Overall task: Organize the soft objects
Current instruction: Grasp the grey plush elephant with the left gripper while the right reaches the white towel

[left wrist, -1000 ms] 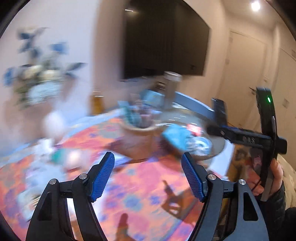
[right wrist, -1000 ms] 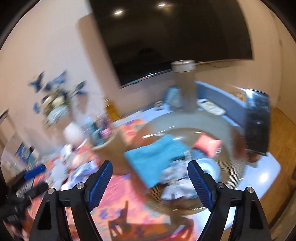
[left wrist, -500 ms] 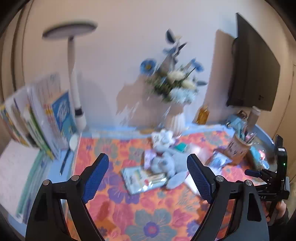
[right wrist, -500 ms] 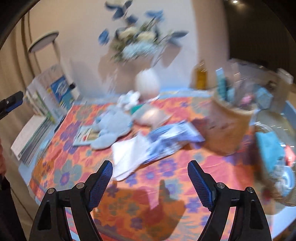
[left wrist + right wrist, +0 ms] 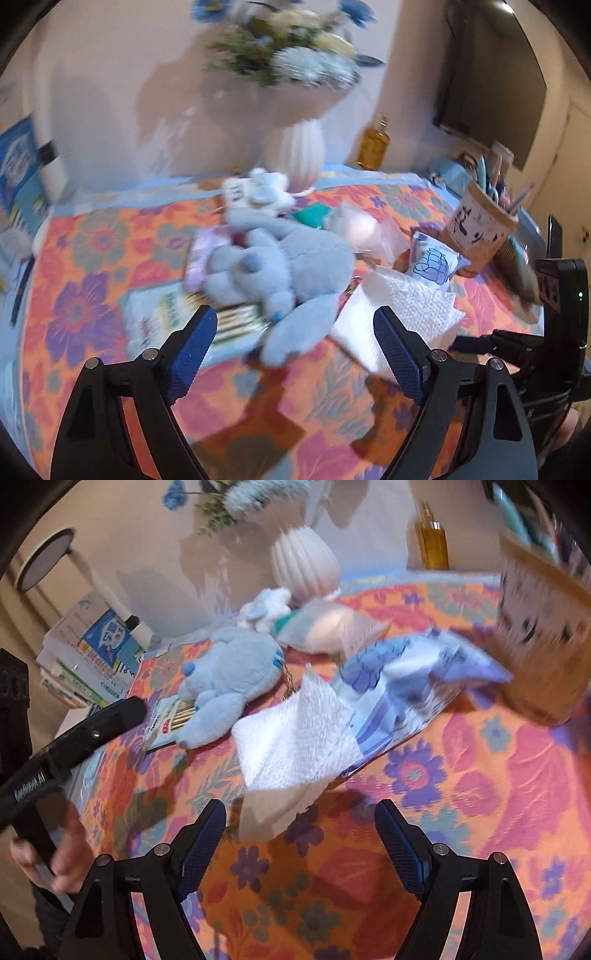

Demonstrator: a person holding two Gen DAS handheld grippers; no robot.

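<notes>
Pale pink wall stands behind a table (image 5: 92,258) covered with an orange cloth with flowers. At the wall are a white vase (image 5: 295,151) with blue and white flowers and a yellow bottle (image 5: 373,146).

Left gripper (image 5: 291,350) has its fingers wide apart; they have just been opening and nothing is between them. Straight ahead of them, a little beyond the tips, lies a grey-blue plush toy (image 5: 288,266) on the table, its lower part resting on a flat packet (image 5: 162,314). Behind the toy sits a smaller white plush (image 5: 258,188). Just beyond the right finger lies a white paper towel (image 5: 399,306), and further right stands a brown cup (image 5: 480,229) with pens.

Right gripper (image 5: 301,834) also has its fingers apart and empty. The paper towel (image 5: 295,738) lies just ahead between them, partly over a blue-white bag (image 5: 406,679). The plush toy (image 5: 229,675) is further off, beyond the left finger. A hand (image 5: 55,856) holds the other gripper at the left edge.
</notes>
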